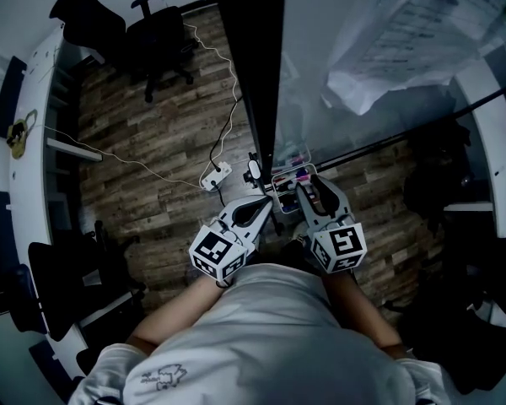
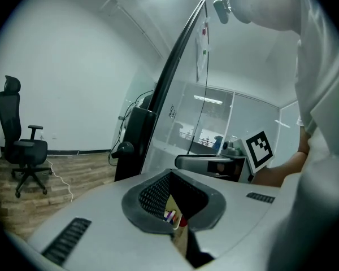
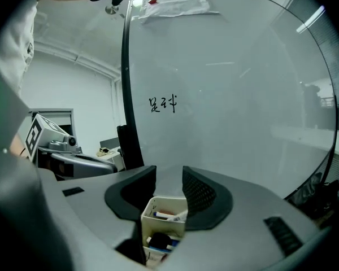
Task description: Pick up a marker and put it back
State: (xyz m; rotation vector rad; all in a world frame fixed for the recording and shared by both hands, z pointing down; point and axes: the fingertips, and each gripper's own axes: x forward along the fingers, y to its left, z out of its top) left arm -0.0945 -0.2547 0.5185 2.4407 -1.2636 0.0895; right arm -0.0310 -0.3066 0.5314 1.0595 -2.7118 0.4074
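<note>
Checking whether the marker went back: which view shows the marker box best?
The right gripper view: the white marker box sits centred, seen between the right gripper's open jaws, markers visible inside. The head view shows it small and dim by the whiteboard; the left gripper view catches only a coloured sliver.
</note>
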